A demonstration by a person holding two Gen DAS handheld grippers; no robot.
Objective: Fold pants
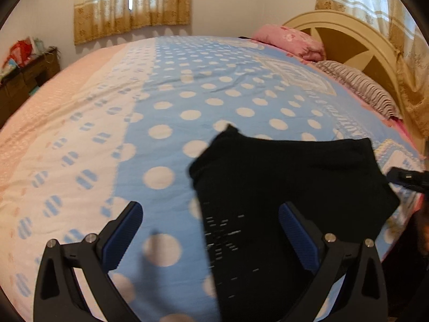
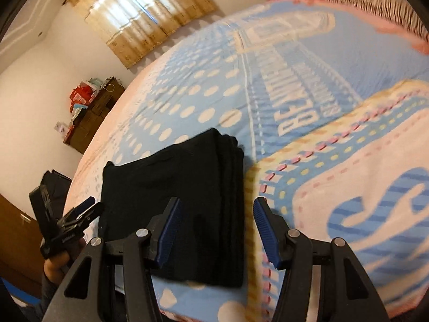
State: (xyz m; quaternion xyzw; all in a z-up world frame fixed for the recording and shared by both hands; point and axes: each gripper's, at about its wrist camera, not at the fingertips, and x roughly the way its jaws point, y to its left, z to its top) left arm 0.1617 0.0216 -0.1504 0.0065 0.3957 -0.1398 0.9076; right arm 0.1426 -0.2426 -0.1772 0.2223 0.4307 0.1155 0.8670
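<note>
The black pants [image 2: 174, 209] are laid folded on the dotted blue bedspread [image 1: 187, 86], near the bed's edge. Both the left gripper [image 1: 210, 230] and right gripper [image 2: 217, 230] are held open above them, seemingly gripping nothing.

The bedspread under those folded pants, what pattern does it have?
The bedspread is light blue with white polka dots, clearest in the left wrist view.
</note>
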